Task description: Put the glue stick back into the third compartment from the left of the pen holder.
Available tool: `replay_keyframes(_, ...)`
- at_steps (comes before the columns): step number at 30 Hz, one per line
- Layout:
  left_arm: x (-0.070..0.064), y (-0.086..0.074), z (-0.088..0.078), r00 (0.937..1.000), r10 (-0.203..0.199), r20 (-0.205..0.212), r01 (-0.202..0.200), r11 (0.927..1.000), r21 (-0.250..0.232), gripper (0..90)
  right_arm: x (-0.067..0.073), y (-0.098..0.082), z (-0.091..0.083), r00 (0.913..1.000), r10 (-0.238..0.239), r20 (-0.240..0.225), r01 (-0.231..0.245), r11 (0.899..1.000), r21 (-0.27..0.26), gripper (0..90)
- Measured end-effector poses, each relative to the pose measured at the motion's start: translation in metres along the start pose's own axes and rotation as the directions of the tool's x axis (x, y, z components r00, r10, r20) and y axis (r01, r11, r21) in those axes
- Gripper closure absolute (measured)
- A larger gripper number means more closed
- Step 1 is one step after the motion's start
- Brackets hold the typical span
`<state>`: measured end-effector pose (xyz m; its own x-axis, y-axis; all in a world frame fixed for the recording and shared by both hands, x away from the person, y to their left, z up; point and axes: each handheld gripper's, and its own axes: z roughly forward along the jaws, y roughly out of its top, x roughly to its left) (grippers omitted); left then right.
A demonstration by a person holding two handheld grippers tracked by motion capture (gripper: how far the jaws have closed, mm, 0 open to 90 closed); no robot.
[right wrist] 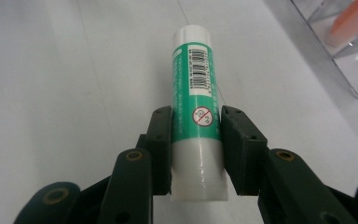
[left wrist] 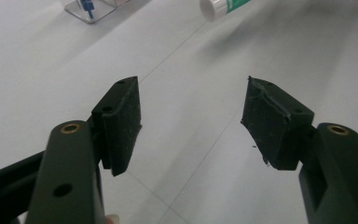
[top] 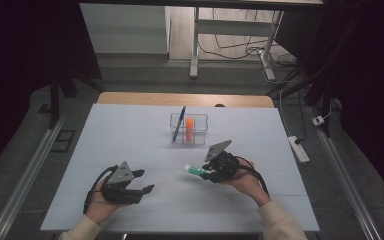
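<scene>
The right gripper (right wrist: 196,154) clamps a white cylindrical glue stick with a green label (right wrist: 193,93) across its lower body, holding it just in front of the clear plastic organiser box (top: 202,131), probably ready to drop it inside. The left gripper (left wrist: 193,123), farther from that box, holds its jaws wide with nothing between them, apparently waiting.

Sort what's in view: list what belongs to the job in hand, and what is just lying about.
In the job:
- green and white glue stick, clamped in the right claw
- left claw, open, holding nothing
- clear box, close ahead, the likely destination

Lying about:
- blue pen leaning in the box
- orange item in the box
- power strip on the floor
</scene>
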<state>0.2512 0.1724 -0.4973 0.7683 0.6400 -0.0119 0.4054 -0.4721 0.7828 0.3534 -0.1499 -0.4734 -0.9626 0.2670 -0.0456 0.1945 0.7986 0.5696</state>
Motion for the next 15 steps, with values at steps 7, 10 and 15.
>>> replay_keyframes(7,-0.007,0.008,0.008,0.9994,0.035,0.006,-0.035,0.9993,0.013,37.0,0.007,0.009,0.004,0.9995,-0.012,-0.029,0.012,1.000,-0.018,64.4)
replay_keyframes(10,-0.009,0.011,0.010,0.9989,0.047,0.005,-0.047,0.9988,0.015,36.9,0.008,0.011,0.006,0.9992,-0.009,-0.039,0.008,1.000,-0.025,64.4)
replay_keyframes(15,-0.013,0.016,0.013,0.9976,0.069,0.003,-0.069,0.9974,0.021,36.7,0.010,0.014,0.011,0.9987,-0.009,-0.050,0.008,1.000,-0.024,64.4)
